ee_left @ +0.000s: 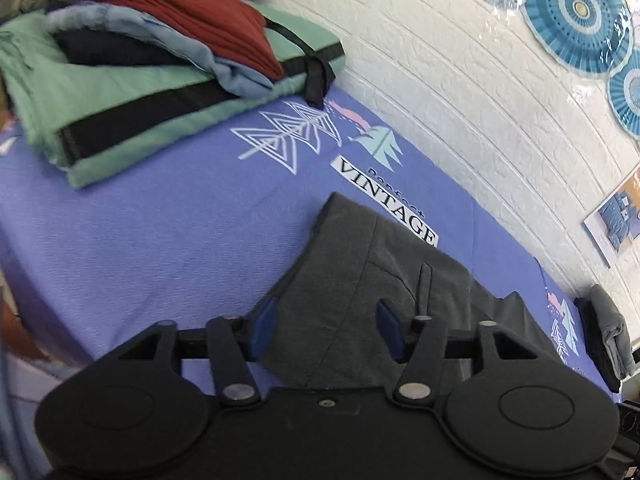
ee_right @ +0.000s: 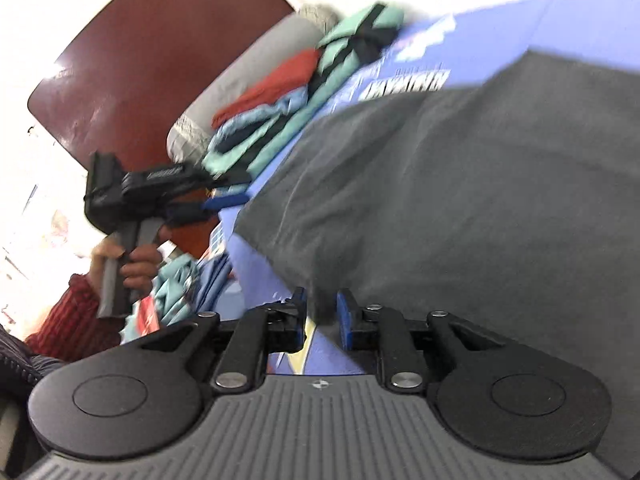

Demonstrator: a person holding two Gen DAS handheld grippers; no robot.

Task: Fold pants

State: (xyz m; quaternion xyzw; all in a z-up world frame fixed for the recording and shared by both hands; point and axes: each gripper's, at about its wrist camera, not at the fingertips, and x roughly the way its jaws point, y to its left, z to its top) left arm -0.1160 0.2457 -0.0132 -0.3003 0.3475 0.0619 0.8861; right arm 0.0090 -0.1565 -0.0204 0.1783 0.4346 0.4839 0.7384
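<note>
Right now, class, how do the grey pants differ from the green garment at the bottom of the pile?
The grey pants lie alone, near the left gripper; the green garment sits farther off, carrying other folded clothes. The pants are plain dark grey; the green garment has black stripes. Both rest on the purple bedsheet.

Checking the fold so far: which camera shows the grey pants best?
Left wrist view: the grey pants lie sharp on the bedsheet, waistband edge and pocket visible. The right wrist view shows them blurred, close up.

grey pants [ee_right: 460, 184], right hand-held gripper [ee_right: 322, 316] part-open
</note>
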